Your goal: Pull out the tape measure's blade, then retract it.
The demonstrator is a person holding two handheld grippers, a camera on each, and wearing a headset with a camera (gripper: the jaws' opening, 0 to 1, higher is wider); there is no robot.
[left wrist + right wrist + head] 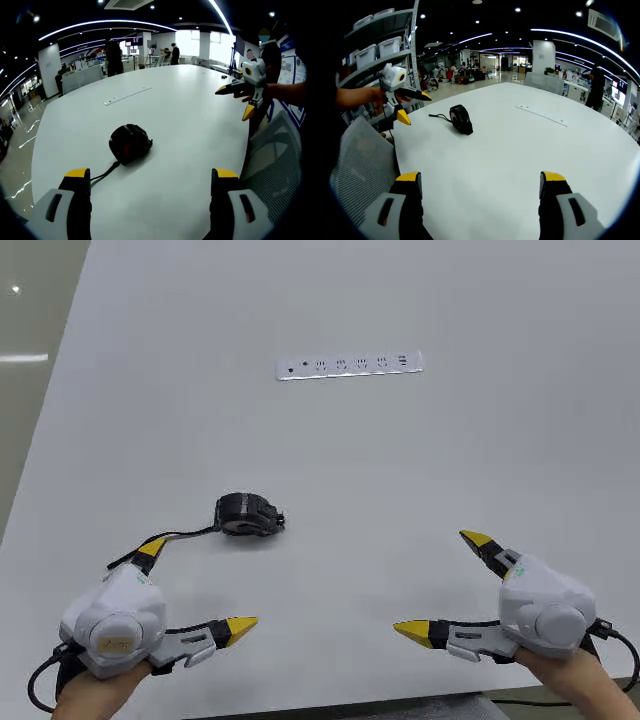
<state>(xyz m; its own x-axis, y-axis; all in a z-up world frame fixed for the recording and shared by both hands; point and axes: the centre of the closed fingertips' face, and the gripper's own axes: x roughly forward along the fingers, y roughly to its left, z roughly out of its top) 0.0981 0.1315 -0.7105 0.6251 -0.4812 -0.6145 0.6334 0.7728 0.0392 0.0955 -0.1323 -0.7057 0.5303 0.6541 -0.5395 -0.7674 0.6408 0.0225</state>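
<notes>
**Item 1: left gripper** [198,584]. Jaws spread wide, nothing between them. Sits at the near-left of the table [420,460], aimed twd the tape.

**Item 2: right gripper** [440,582]. Jaws also wide apart and empty. Near-right of the table, well apart from the tape.

**Item 3: tape measure** [248,514]. Dark, rounded case lying on the table just beyond the left gripper's far jaw tip, not touched by either gripper. A thin strap [185,535] trails from the case back twd that jaw. No blade shows outside the case, so the pull-out looks not yet begun.

**Item 4: power strip** [349,364]. White, flat on the far part of the table, not involved.

**Handling note (judgement).** Step in hand is the approach.
- Left gripper is best placed to pin the case body, clamping across its flat sides and keeping clear of the strap.
- Right gripper should come in from the case's right end for the blade tip (hook too small to make out here).
- Grip the case firmly before pulling, or it will likely slide on the smooth top.
</notes>
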